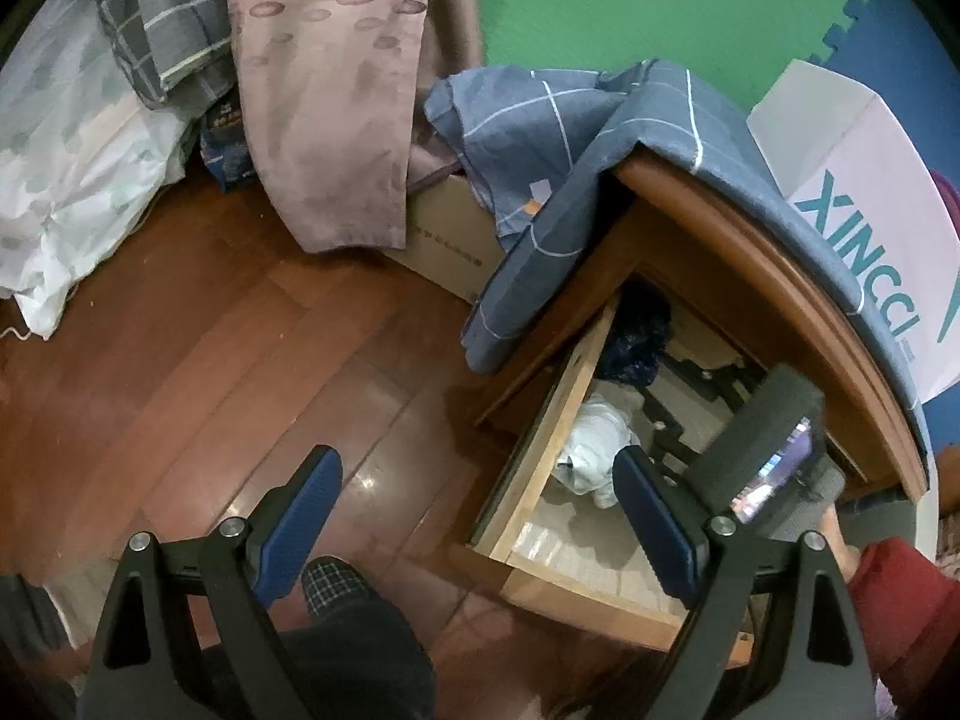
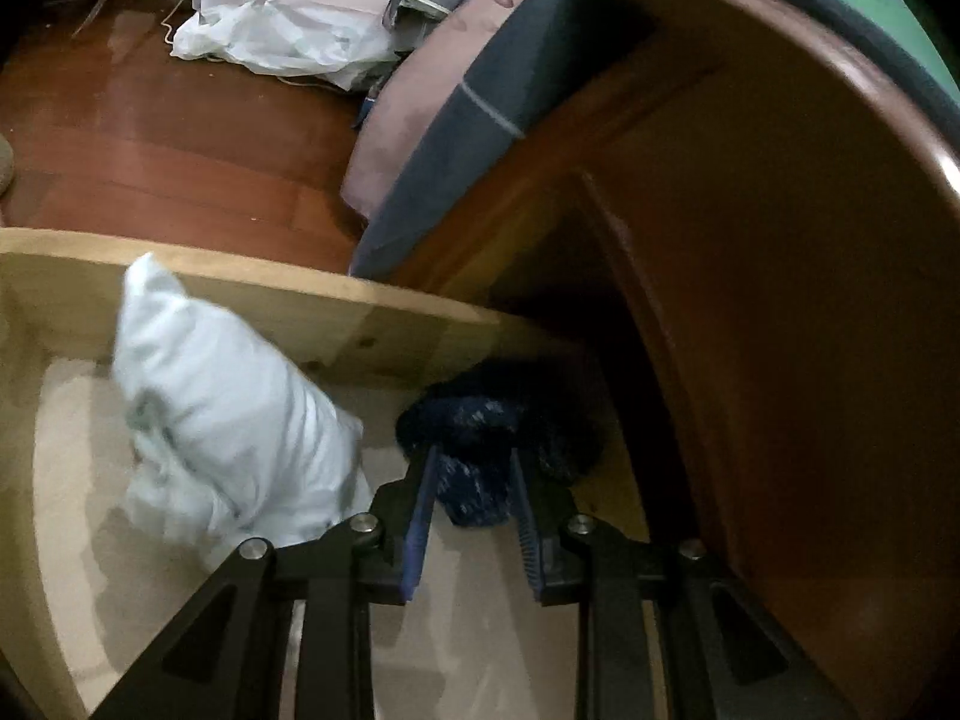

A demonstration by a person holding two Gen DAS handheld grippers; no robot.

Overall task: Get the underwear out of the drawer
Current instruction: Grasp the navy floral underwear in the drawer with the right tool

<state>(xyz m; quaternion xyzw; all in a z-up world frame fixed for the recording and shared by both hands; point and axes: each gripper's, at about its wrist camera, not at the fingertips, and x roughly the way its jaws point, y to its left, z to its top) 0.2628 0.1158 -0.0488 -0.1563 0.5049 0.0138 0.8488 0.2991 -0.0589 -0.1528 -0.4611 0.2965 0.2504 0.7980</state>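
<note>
The drawer (image 1: 543, 450) stands pulled out of a wooden nightstand (image 1: 750, 252), which leaves its contents open to reach from above. Two bundles lie inside, both against the drawer's wall: a white bundle (image 2: 222, 420) nearer the front and a dark blue bundle (image 2: 480, 450) at the back, half under the nightstand's top. Which one counts as the underwear cannot be told for sure; the dark one is the one being taken, so I judge it to be the target.

The right claw (image 2: 471, 462) reaches down into the drawer's back corner, angled so its fingers slip under the overhang. Its jaws stand narrow, one on each side of the dark bundle, with cloth bulging between them; the pads look pressed on it, a pinch on the near end and not the whole lump. That hold suits soft cloth, since a fold gathers easily.

The left claw (image 1: 480, 516) hangs spread wide and empty above the floor (image 1: 240, 360) and the drawer's front corner, out of the way of the reach. A blue sheet (image 1: 570, 180) drapes over the nightstand, clear of the opening.
</note>
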